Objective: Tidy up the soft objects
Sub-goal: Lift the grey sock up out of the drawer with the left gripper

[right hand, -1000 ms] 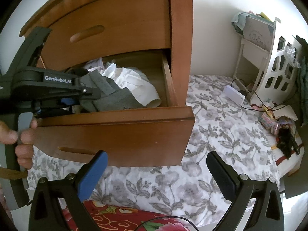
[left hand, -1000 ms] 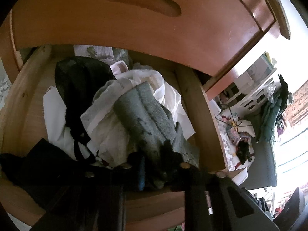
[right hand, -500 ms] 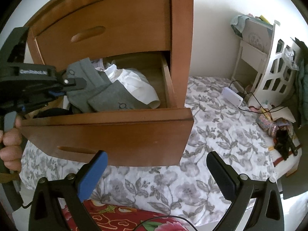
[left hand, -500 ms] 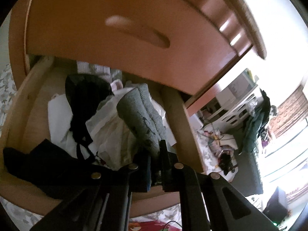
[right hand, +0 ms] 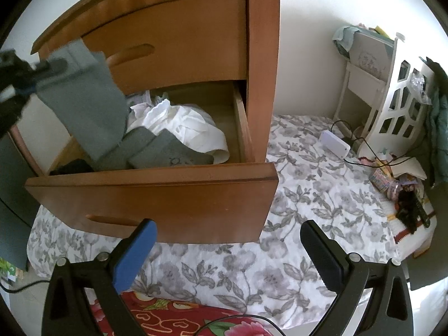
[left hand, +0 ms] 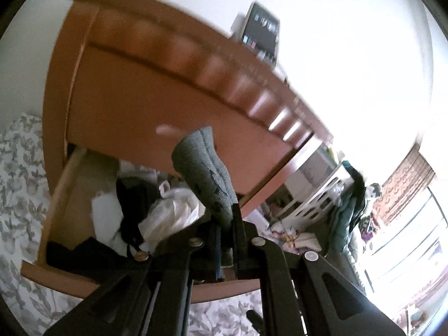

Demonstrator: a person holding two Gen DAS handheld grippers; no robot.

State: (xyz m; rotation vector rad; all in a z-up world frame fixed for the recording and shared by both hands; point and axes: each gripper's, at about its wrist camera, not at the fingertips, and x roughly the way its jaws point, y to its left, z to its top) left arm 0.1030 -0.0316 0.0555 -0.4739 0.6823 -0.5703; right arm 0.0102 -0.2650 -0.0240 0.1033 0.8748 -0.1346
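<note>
I am pinching the grey sock [right hand: 84, 95] in the left gripper [left hand: 226, 240], jaws pressed on its fabric, and it is hanging at ten o'clock above the open drawer [right hand: 151, 193], its lower end trailing onto the pile. The right gripper [right hand: 228, 254] is waiting spread and empty at six o'clock. Little is sorted, I judge (one sock out): white cloth [right hand: 190, 126], black garments [left hand: 134, 204] and another grey piece [right hand: 170, 154] are lying jumbled inside.

Left wrist close, upward at drawer [left hand: 67, 196]; right wrist farther; both share drawer [right hand: 151, 193].
</note>
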